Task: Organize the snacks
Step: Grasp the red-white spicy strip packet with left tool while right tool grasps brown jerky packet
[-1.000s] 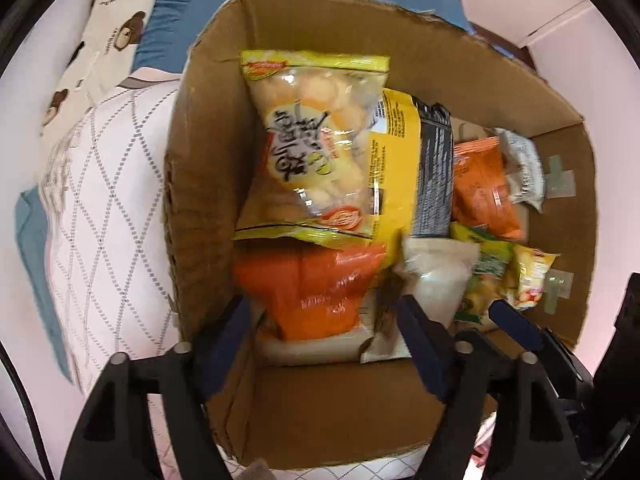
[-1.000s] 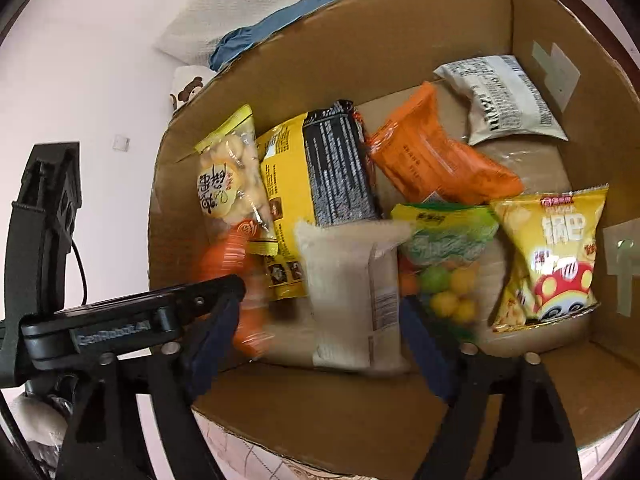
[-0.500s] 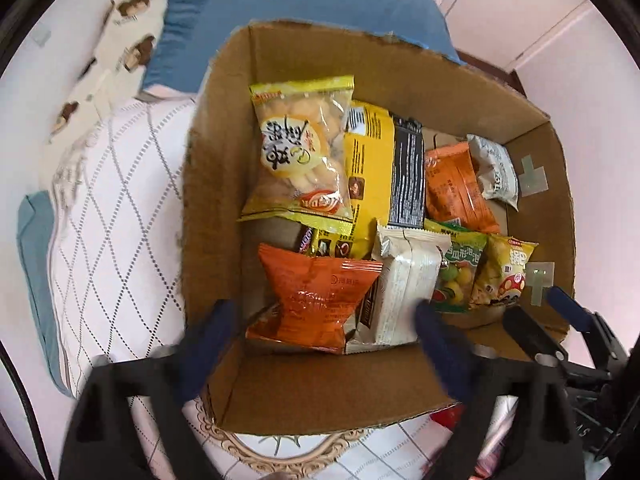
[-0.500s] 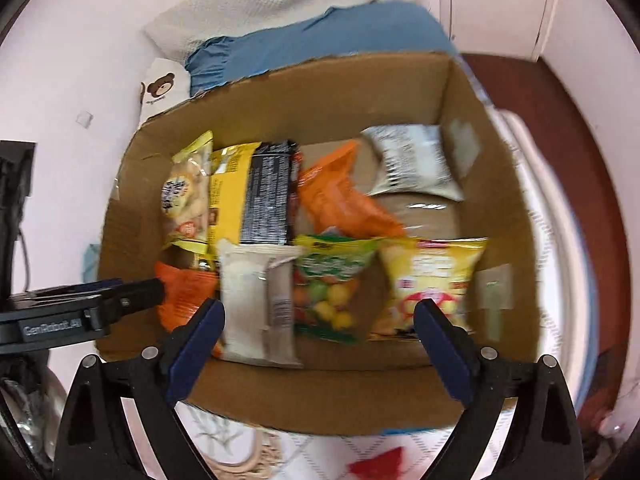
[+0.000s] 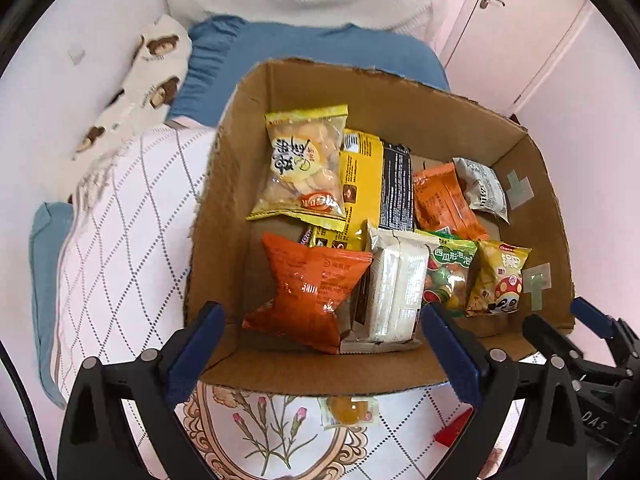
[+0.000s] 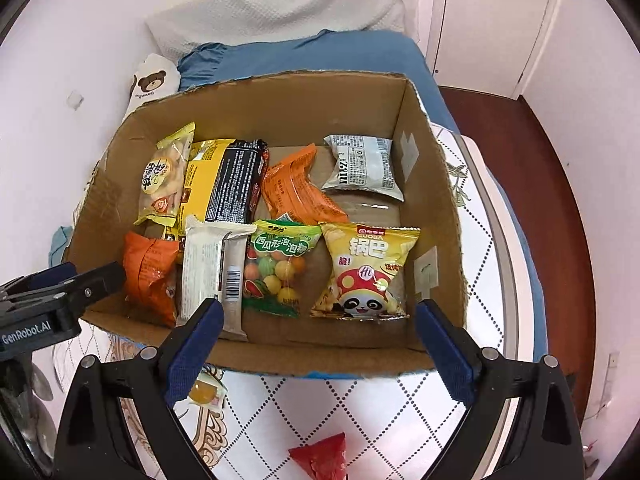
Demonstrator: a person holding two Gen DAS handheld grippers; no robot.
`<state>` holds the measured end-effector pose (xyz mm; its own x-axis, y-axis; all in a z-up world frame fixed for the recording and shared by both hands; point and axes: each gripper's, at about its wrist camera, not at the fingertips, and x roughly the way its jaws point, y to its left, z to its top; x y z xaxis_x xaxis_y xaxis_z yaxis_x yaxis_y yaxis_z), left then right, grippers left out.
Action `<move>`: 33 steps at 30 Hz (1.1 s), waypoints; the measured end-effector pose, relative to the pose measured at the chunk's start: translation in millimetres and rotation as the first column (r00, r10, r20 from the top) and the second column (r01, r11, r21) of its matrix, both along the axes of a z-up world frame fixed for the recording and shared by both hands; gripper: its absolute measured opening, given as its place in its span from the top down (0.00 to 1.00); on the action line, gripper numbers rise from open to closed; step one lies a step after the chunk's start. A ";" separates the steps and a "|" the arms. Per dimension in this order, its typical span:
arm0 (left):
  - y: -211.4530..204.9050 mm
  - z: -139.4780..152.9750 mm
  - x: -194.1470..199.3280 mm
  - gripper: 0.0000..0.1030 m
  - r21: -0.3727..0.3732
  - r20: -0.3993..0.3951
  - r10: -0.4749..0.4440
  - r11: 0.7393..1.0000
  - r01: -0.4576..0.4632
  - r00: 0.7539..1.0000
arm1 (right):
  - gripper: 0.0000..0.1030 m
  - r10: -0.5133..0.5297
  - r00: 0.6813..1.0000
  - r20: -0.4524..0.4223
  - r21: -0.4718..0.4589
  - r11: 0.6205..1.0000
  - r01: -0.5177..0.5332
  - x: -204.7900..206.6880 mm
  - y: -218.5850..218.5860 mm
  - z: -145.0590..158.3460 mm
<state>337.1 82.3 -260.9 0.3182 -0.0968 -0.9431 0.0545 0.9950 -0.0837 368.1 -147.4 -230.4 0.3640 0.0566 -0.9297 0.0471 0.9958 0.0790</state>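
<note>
**Snack box, both grippers empty**

We log the cardboard box (image 6: 436,208) of snacks ahead of our right gripper (image 6: 316,340), its jaws apart and empty. Our left gripper (image 5: 320,344) likewise gapes, the orange packet (image 5: 308,292) just beyond its fingers, untouched. A red wrapper (image 6: 320,460) lies below.

Left wrist: looks steeply down, near, over the cardboard box (image 5: 400,380) from its left.
Right wrist: likewise, from its right.
Shared: box interior.

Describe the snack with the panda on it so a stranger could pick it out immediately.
Look in the open cardboard box on the quilted bed. In the row nearest the camera, the panda bag is rightmost, beside the green candy bag. It alone is yellow with a red mushroom above a cartoon panda.
</note>
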 end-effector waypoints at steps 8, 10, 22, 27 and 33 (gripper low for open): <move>-7.0 29.6 -29.9 0.02 0.046 0.154 -0.023 0.999 0.016 0.988 | 0.05 -0.023 0.997 0.070 -0.005 1.000 0.024 -22.6 -7.8 17.9; -12.0 39.3 -38.2 0.02 0.059 0.192 -0.040 0.998 0.029 0.981 | 0.05 -0.021 0.996 0.089 -0.011 1.000 0.022 -29.2 -7.5 24.2; -19.1 83.6 -90.7 0.02 -0.003 0.291 -0.053 0.998 0.056 0.955 | 0.05 -0.023 0.974 0.224 -0.003 1.000 0.025 -86.4 -12.9 78.3; -26.9 75.7 -128.7 0.02 0.009 0.269 -0.098 0.995 0.100 0.958 | 0.05 -0.007 0.982 0.191 0.067 0.998 -0.006 -121.8 -24.6 81.3; -45.1 2.9 -172.7 0.02 0.020 0.066 -0.149 0.989 0.148 0.987 | 0.35 -0.045 0.999 0.015 0.049 0.998 0.044 -172.4 -58.9 19.4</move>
